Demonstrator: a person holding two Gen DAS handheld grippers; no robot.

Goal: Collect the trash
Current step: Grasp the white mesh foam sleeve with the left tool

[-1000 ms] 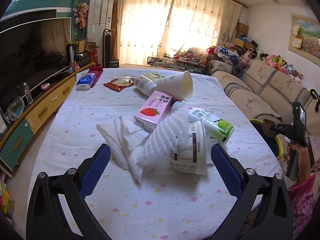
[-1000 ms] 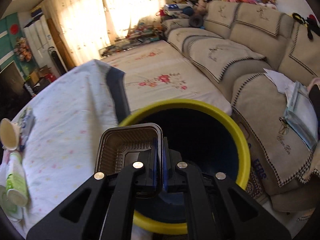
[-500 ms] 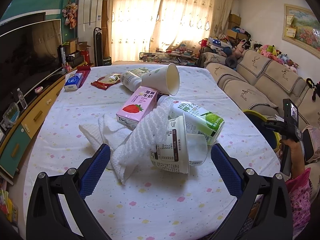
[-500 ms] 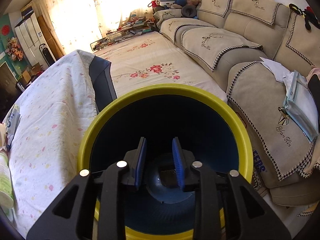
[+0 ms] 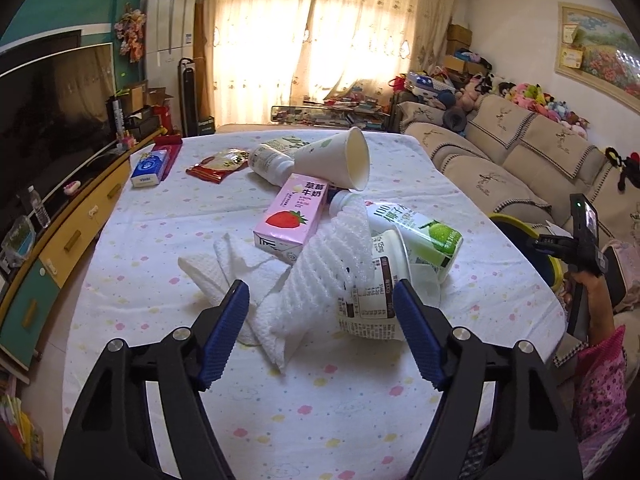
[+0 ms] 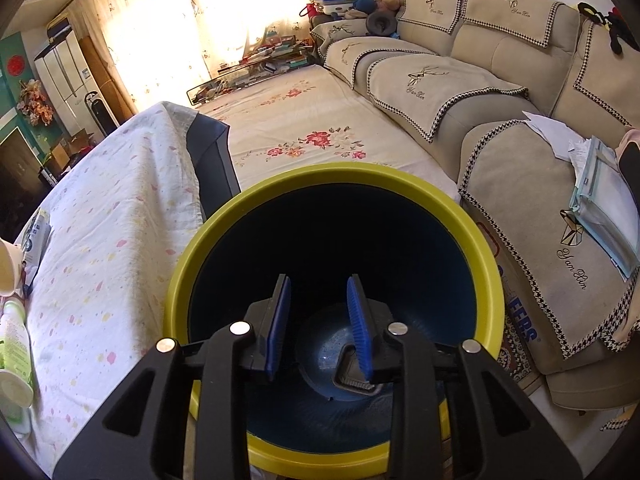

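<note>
Left gripper [image 5: 322,334] closing, jaws still wide either side of white foam netting [image 5: 320,276] and tipped yogurt cup [image 5: 378,280] on the table [image 5: 360,408], not yet touching. Right gripper [image 6: 319,330] parted, empty, over yellow-rimmed bin [image 6: 336,170]; brown tray [image 6: 354,376] lies at its bottom.

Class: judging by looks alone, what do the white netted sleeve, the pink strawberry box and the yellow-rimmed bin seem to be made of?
Netted sleeve: probably soft foam mesh, matte; its ribbed lattice bends limply.
Pink strawberry box: likely coated paperboard, slightly glossy; sharp folded edges and printed faces.
Yellow-rimmed bin: seemingly moulded plastic, smooth with a dull sheen; seamless rim and dark blue interior.
</note>
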